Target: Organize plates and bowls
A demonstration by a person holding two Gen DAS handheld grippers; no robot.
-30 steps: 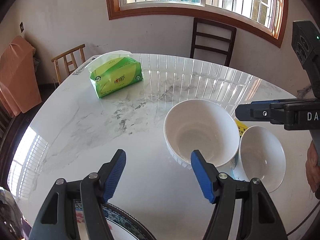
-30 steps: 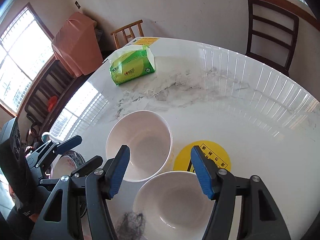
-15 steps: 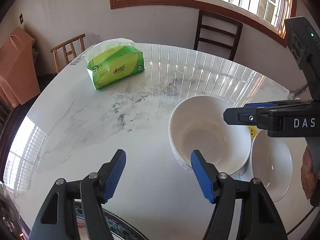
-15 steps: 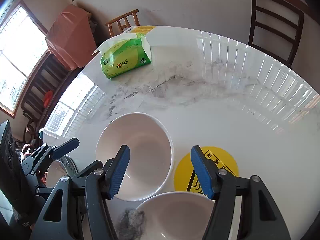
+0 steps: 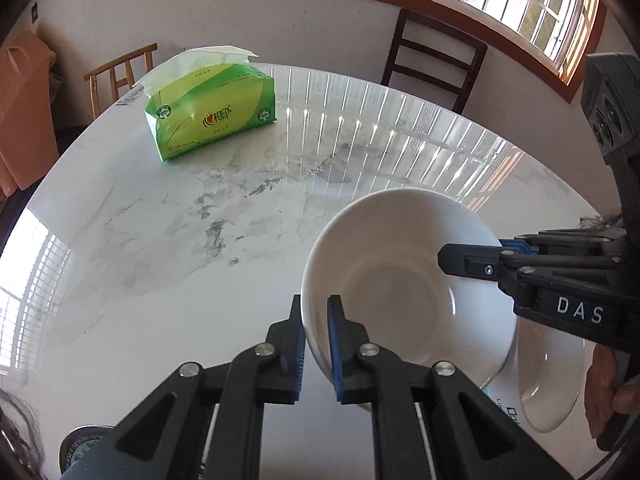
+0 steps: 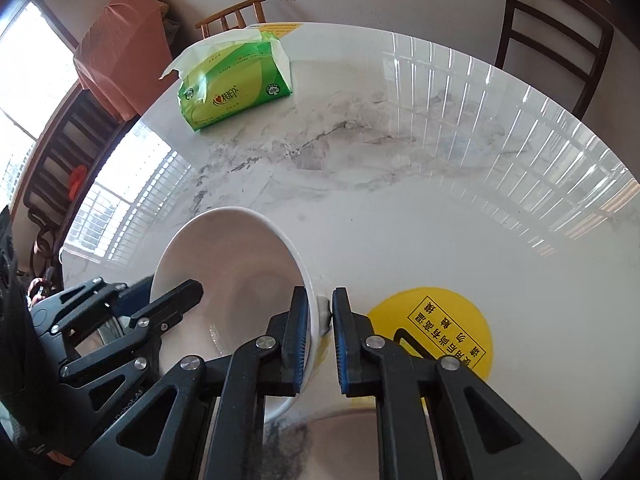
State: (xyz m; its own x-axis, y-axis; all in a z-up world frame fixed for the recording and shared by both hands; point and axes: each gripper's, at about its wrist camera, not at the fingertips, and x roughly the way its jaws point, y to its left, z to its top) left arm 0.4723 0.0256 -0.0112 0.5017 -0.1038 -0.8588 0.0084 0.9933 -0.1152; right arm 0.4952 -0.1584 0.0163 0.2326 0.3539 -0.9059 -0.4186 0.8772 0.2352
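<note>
Now both tongs, left [image 5: 316, 334] and right [image 6: 321, 336], clamped on opposite rims (large white bowl [image 5: 400, 280]).

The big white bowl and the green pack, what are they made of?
The bowl looks like glazed ceramic: plain white, smooth and shiny, with a thick rim, though it could be hard plastic. The green pack looks like thin glossy plastic wrap, wrinkled and printed, with soft white paper tissue poking out the top.
</note>
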